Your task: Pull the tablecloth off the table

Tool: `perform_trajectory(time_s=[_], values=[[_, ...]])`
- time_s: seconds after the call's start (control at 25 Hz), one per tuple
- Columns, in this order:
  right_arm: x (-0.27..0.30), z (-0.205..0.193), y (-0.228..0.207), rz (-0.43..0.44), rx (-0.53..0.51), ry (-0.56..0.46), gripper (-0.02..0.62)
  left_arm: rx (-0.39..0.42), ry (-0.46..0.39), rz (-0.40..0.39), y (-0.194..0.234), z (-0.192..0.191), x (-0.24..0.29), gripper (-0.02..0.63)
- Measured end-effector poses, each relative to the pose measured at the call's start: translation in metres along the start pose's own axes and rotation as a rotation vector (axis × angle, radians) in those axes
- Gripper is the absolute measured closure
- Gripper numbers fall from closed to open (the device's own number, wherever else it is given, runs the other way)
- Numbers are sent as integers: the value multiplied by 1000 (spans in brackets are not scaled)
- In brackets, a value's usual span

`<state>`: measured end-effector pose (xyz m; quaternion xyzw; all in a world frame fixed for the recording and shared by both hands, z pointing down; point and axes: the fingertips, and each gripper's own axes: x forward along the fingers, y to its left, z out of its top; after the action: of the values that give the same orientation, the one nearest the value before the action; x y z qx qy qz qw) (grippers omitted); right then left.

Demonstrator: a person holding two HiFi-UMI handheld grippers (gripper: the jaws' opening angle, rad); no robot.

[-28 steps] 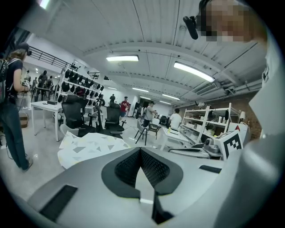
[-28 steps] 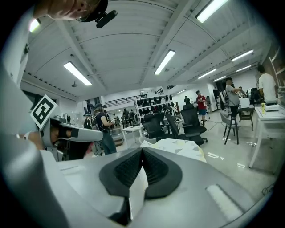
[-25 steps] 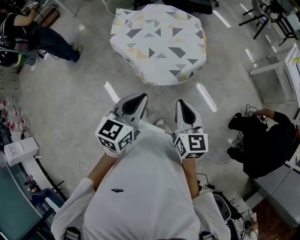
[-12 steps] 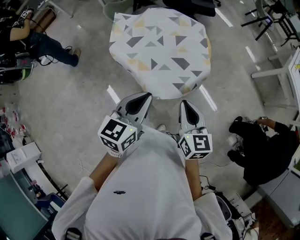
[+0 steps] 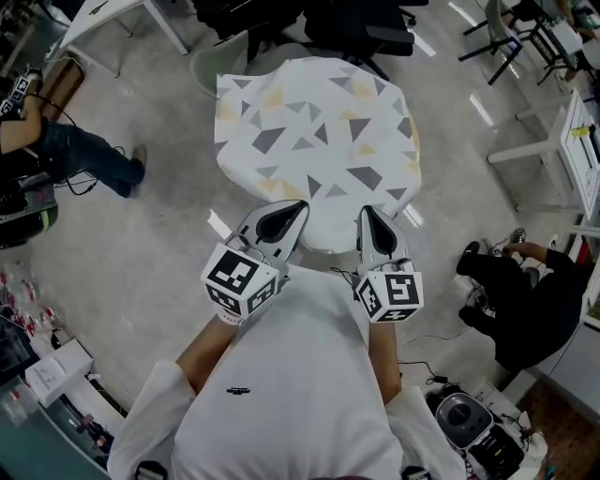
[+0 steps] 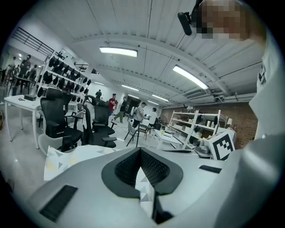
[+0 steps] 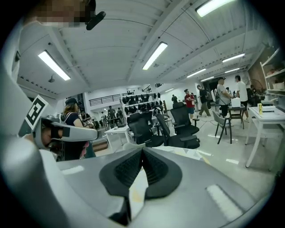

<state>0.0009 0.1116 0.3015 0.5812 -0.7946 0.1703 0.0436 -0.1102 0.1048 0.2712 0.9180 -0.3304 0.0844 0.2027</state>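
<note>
A white tablecloth printed with grey and yellow triangles covers a round table ahead of me, its hem hanging down all round. My left gripper and right gripper are held side by side at chest height, both shut with nothing in them. In the head view their tips line up with the cloth's near edge, and neither touches it. The left gripper view shows the shut left gripper with the tablecloth beyond it. From the right gripper, the tablecloth appears just past the tips.
A person in black crouches on the floor at the right, and another person is at the left. Black office chairs stand behind the table. White desks are at the right, and floor equipment lies near my right side.
The table has come nearer and lower in the head view as I moved toward it. Both grippers stay shut and keep their place in front of my chest.
</note>
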Motion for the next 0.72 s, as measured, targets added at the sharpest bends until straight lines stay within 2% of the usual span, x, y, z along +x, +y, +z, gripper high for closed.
perform_trajectory(time_s=[0.16,0.28,0.48,0.72], values=[[28,10,12,-38,-24,-12,583,3,12,-12,36,15,12,600],[36,14,12,-44,-41,2,583,-19,14,-39,48,21,24,600],[46,25,-15,-60,-66,14,583,-35,20,-73,50,26,45,600],[60,28,-60,-81,-20,19,583,-41,49,-87,42,31,78,600]])
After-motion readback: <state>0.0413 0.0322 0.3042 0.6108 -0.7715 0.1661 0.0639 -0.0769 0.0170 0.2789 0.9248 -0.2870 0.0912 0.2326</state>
